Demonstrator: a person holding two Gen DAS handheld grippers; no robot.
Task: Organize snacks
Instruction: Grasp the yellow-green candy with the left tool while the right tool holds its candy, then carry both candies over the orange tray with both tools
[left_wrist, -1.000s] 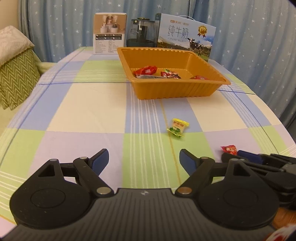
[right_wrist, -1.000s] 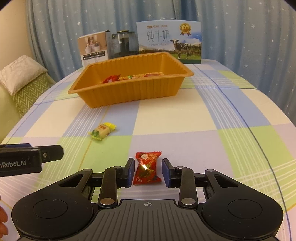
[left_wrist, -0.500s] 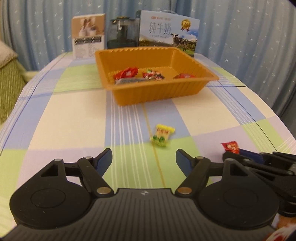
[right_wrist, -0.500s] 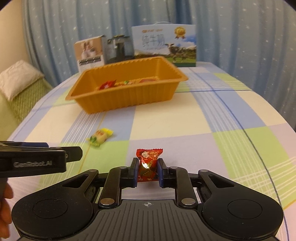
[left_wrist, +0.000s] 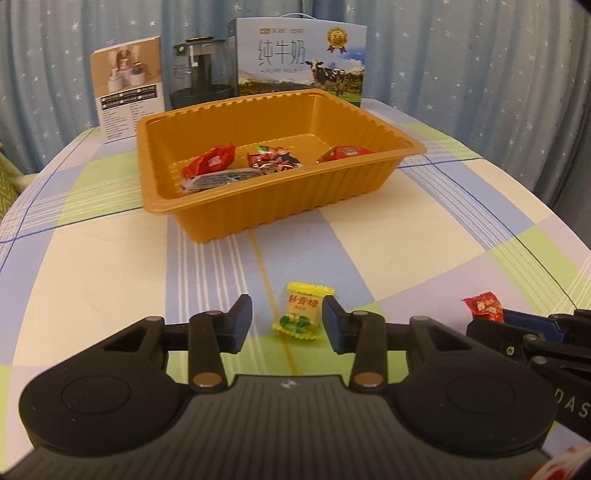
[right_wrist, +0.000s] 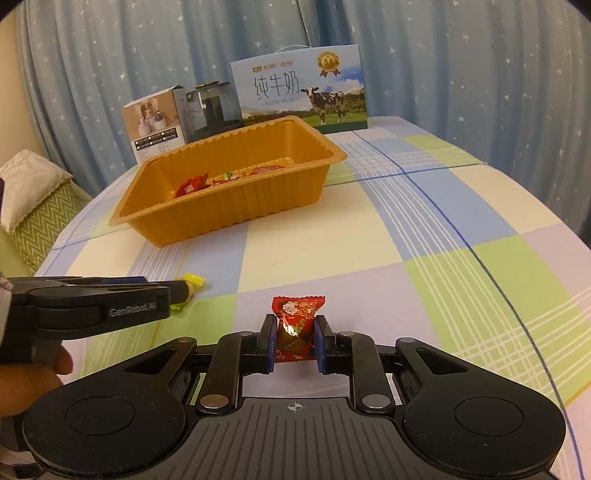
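Observation:
An orange plastic tray stands mid-table with several wrapped snacks inside. A yellow candy lies on the cloth between my left gripper's open fingers, closer to the right finger, not clamped. In the right wrist view that candy is mostly hidden behind the left gripper. My right gripper is shut on a red candy and holds it just above the cloth; it also shows in the left wrist view.
A milk carton box, a dark jar and a small white box stand behind the tray. A green cushion lies off the table's left side. Blue starred curtains hang behind.
My left gripper moved forward until the yellow candy lies between its open fingers. My right gripper shut on the red candy and lifted it slightly.

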